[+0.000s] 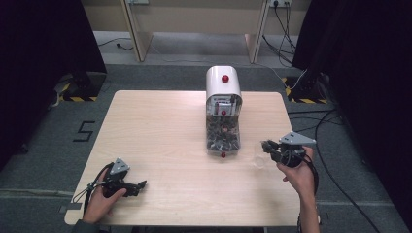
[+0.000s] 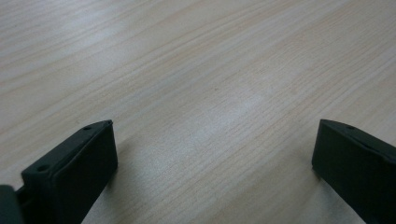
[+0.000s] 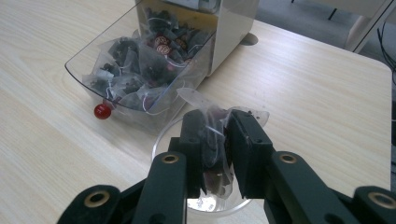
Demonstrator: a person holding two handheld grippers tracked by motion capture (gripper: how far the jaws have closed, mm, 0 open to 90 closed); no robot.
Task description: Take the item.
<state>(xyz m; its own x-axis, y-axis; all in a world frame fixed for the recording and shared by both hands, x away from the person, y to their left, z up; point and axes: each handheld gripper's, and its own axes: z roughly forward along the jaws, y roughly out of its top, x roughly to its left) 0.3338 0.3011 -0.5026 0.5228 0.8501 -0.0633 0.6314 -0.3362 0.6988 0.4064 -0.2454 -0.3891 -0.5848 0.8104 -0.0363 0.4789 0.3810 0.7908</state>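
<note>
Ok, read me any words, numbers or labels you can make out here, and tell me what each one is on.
"5": a dark numeral marked on the grey floor left of the table.
Round red-and-white labels on the tea bags in the clear dispenser tray: too small and blurred to read.
Tea bag clamped in the right gripper: no readable print.
White dispenser: no lettering legible.

A pale wood-grain table (image 1: 160,126) is seen carrying everything. A white dispenser (image 1: 223,86) with a red knob is stood on it, its clear drawer (image 3: 88,70) of dark tea bags pulled out ahead of the right gripper (image 3: 215,140). A clear cup (image 3: 163,140) is set on the tabletop directly beneath that claw. Bare wood is shown between the left gripper's (image 2: 212,158) jaws.
</note>
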